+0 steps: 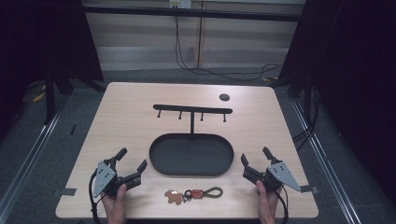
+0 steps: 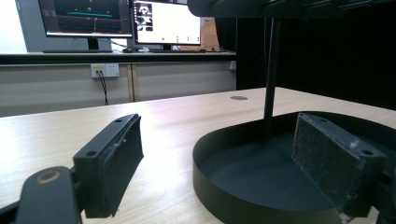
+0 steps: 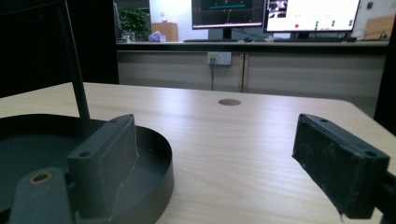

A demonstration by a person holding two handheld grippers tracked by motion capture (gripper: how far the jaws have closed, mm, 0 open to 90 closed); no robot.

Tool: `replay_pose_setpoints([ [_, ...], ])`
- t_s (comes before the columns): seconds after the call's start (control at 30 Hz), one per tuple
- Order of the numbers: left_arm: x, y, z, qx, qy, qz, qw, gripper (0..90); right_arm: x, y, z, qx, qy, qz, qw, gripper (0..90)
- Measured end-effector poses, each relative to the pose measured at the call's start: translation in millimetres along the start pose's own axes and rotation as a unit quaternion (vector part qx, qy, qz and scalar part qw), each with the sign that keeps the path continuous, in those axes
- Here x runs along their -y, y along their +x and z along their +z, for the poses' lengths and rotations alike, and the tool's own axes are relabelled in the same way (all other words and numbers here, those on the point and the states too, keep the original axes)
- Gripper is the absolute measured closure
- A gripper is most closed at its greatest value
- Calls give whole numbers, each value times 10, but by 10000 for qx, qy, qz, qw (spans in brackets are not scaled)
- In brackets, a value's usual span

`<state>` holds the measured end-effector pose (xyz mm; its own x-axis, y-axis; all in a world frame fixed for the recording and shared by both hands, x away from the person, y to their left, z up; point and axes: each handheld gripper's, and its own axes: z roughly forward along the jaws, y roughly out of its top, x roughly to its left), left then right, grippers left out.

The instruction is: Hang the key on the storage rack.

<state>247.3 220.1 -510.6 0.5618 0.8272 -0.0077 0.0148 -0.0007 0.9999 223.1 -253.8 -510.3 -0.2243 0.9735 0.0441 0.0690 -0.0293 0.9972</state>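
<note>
- 1 keychain lies on the desk near the front edge, between the 2 tools and just in front of 1 black tray stand.
- Left tool: jaws wide apart, holding nothing.
- Right tool: jaws wide apart, holding nothing.

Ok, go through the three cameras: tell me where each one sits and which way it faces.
High view: above the near edge, looking forward and down on the table; both hands, left gripper and right gripper show.
Left gripper view: low on the table, facing the black tray between open jaws.
Right gripper view: low, facing the far monitors, jaws open.
Both gripper views share the tray and its post.
</note>
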Motion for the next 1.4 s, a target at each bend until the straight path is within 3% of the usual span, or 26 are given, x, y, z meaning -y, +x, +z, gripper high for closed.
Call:
replay_pose_setpoints([
  [0.1,-1,0,-1,-2,11,-5,10000,159,-2,-12,0,-20,20,48,10000,129],
  [0.2,1,-2,1,0,2,5,10000,158,3,25,-6,42,-19,-111,9999,128],
  [0.37,1,-2,1,2,1,0,10000,159,-14,52,41,125,224,-236,9994,131],
  [0.43,0,-1,1,0,2,6,10000,158,-20,69,58,75,304,-334,9989,134],
  [0.47,0,-2,1,-1,2,7,10000,158,-30,68,56,-53,477,-391,9981,127],
  [0.53,0,-2,1,-1,3,6,10000,158,-27,67,45,-17,447,-412,9981,125],
  [0.7,0,0,4,9,-10,4,10000,158,-29,60,49,-258,459,-362,9980,126],
  [0.73,-1,0,4,11,-4,3,10000,158,-38,49,65,-252,622,-160,9976,126],
  [0.83,0,-1,5,10,-7,2,10000,159,-49,37,66,-366,758,-20,9965,135],
  [0.9,-1,-1,5,11,-4,3,10000,158,-74,45,38,-644,967,83,9932,212],
  [1.03,0,-2,5,11,-8,1,10000,158,-100,73,14,-881,1037,6,9907,220],
  [1.07,0,-1,4,16,-5,5,10000,159,-120,75,12,-1069,1112,59,9880,235],
  [1.3,-1,-1,4,11,-8,7,10000,158,-191,142,-2,-1427,1292,-65,9813,255],
  [1.33,0,-1,4,13,-9,6,10000,159,-207,170,2,-1560,1456,-80,9769,321],
  [1.37,0,-1,4,13,-9,6,10000,158,-207,170,2,-1560,1456,-80,9769,321],
  [1.4,0,-1,4,13,-7,7,10000,158,-216,195,19,-1704,1719,-97,9702,327],
])
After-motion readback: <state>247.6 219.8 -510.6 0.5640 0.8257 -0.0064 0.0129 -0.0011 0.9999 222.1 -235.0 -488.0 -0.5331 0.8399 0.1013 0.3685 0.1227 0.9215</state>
